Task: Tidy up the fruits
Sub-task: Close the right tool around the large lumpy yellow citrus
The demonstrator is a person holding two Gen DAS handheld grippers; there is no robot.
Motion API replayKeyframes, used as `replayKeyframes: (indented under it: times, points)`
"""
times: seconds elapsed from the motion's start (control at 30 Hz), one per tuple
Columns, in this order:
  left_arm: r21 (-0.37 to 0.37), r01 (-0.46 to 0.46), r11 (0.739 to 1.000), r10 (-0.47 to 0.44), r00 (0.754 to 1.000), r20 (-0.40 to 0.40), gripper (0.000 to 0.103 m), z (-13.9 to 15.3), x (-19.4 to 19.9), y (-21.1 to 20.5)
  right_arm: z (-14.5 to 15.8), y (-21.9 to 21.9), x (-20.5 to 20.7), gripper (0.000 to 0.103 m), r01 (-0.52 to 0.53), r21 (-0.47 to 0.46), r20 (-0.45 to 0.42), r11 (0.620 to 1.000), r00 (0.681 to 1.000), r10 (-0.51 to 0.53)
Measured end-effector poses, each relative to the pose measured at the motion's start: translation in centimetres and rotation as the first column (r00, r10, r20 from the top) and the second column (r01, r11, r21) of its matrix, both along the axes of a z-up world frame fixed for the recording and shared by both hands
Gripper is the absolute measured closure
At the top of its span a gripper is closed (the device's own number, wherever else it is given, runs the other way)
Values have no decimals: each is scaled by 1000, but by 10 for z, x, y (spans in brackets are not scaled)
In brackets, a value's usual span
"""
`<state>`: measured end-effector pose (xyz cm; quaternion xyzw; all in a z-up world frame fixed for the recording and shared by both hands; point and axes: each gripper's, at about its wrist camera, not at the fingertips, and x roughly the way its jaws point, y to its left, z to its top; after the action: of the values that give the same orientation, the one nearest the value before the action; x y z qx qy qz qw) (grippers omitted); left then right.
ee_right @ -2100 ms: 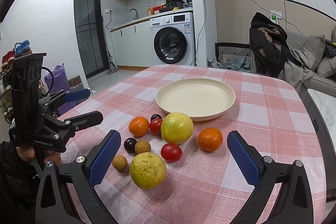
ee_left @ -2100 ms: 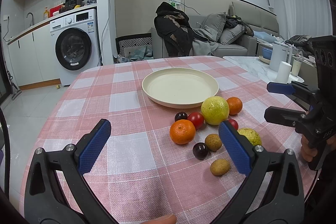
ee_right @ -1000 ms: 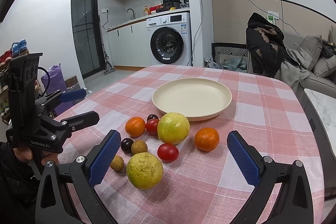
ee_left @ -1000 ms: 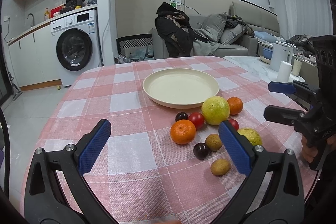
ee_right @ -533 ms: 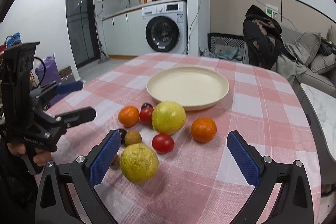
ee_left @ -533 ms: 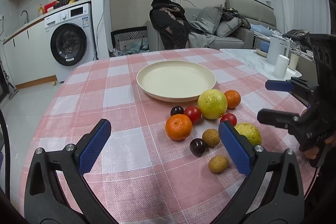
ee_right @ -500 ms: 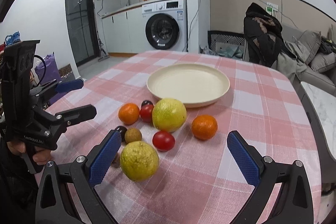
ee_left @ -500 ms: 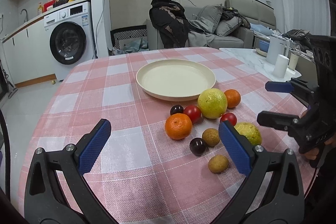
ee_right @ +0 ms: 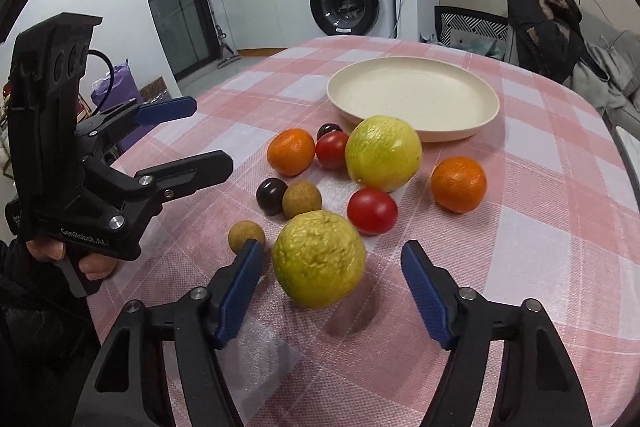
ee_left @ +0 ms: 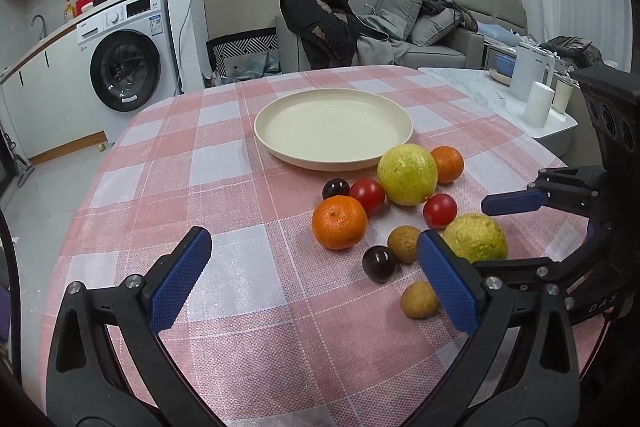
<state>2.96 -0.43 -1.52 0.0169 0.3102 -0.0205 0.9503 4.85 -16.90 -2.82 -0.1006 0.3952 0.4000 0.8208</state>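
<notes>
The plate (ee_right: 414,103) is empty; every fruit sits loose on the worktop (ee_right: 540,259) just in front of it, so sorting seems unstarted. The right gripper (ee_right: 332,291) has its jaws wide open around the nearest guava (ee_right: 319,258), not touching it; the left gripper (ee_left: 312,279) hovers beside the pile, jaws open, holding nothing.

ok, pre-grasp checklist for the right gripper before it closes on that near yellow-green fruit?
1. Right gripper open: ok, jaws spread wide.
2. Near yellow-green fruit between the fingers: ok, roughly centred, nearer the left finger.
3. Fingers clear of neighbours: not ok, left fingertip overlaps the small brown fruit.
4. Plate free to receive fruit: ok, nothing on it.
5. Left gripper out of the way: ok, open, off to the side.
6. Finger height against the tablecloth: cannot tell.
</notes>
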Motion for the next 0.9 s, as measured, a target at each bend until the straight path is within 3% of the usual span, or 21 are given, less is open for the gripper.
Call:
replayKeyframes:
  times: [0.3, 0.57, 0.9]
  points:
    - [2, 19, 1000, -18, 999, -43, 1, -6, 8, -3, -5, -1, 3, 53, -1, 4, -73, 1000, 997, 1]
    - [-13, 17, 1000, -18, 996, -91, 1, -12, 16, -2, 4, -7, 0, 54, 27, 41, -19, 999, 999, -26]
    - [-96, 2, 995, -15, 991, -134, 2, -14, 47, 9, 17, -20, 6, 54, 81, 110, -3, 991, 997, -81]
